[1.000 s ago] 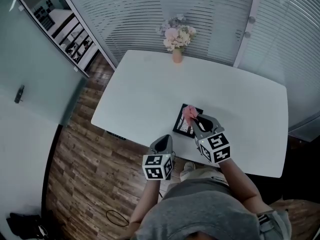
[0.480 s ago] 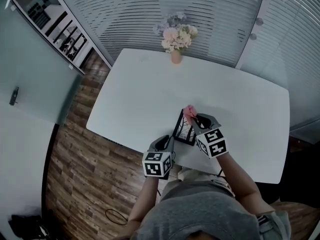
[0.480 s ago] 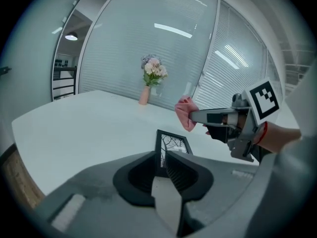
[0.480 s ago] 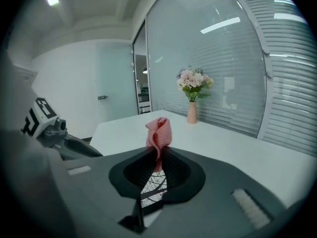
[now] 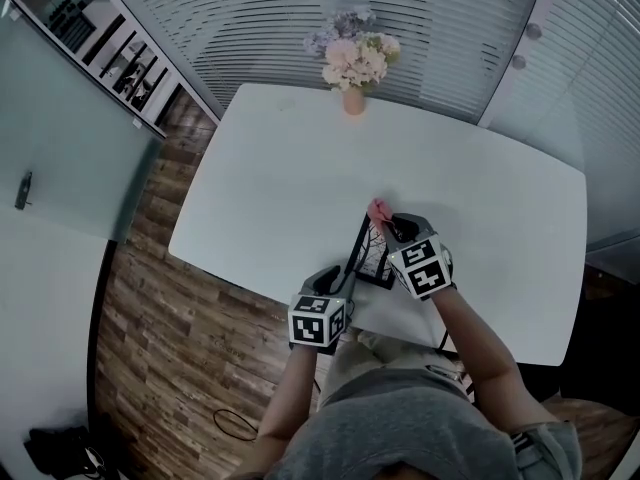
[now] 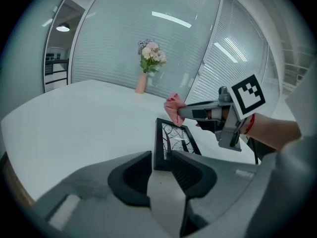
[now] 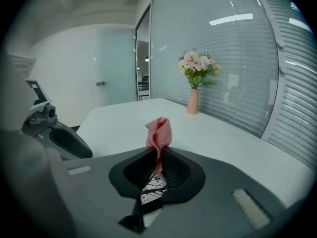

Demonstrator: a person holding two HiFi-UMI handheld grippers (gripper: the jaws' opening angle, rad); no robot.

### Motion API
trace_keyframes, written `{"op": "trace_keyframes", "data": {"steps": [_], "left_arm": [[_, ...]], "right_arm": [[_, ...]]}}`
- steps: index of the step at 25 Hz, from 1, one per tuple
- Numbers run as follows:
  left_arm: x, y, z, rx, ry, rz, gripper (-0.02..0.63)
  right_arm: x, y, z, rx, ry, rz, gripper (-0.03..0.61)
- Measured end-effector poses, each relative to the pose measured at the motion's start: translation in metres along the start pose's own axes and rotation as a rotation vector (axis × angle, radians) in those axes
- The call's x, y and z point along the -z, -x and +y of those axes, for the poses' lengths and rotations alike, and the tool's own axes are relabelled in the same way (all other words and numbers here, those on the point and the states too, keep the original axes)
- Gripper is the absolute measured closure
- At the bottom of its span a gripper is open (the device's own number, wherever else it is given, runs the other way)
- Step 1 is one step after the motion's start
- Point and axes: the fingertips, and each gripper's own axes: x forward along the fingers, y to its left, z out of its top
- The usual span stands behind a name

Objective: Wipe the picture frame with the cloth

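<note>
A black picture frame (image 5: 367, 256) with a tree print stands tilted near the front edge of the white table (image 5: 280, 178). My left gripper (image 6: 162, 160) is at its near lower corner. Its jaws have just been opening, and the frame's edge (image 6: 162, 148) sits between the pads, which do not press on it. My right gripper (image 7: 157, 155) is shut on a pink cloth (image 7: 159, 132), held just above the frame's far top edge. The same cloth (image 5: 379, 209) shows in the head view, and the print (image 7: 151, 190) shows below the right jaws.
A vase of pink flowers (image 5: 354, 68) stands at the table's far edge. Slatted glass walls lie behind it. Wooden floor (image 5: 170, 308) runs along the table's left side. The person stands at the table's near edge.
Both grippers have come down and forward. The left one went from shut and short of the frame to open around its edge. The right one lowered the cloth to the frame's top.
</note>
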Motion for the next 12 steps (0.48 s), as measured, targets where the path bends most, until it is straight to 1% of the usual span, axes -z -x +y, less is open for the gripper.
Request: {"op": "trace_keyframes", "data": {"steps": [7, 12], "left_arm": [[0.008, -0.010, 0.001, 0.016, 0.005, 0.029, 0.488], [0.009, -0.015, 0.001, 0.020, -0.012, 0.054, 0.488]], "right_arm": [[0.014, -0.019, -0.003, 0.008, 0.024, 0.056, 0.539], [0.018, -0.027, -0.003, 0.010, 0.051, 0.082, 0.538]]}}
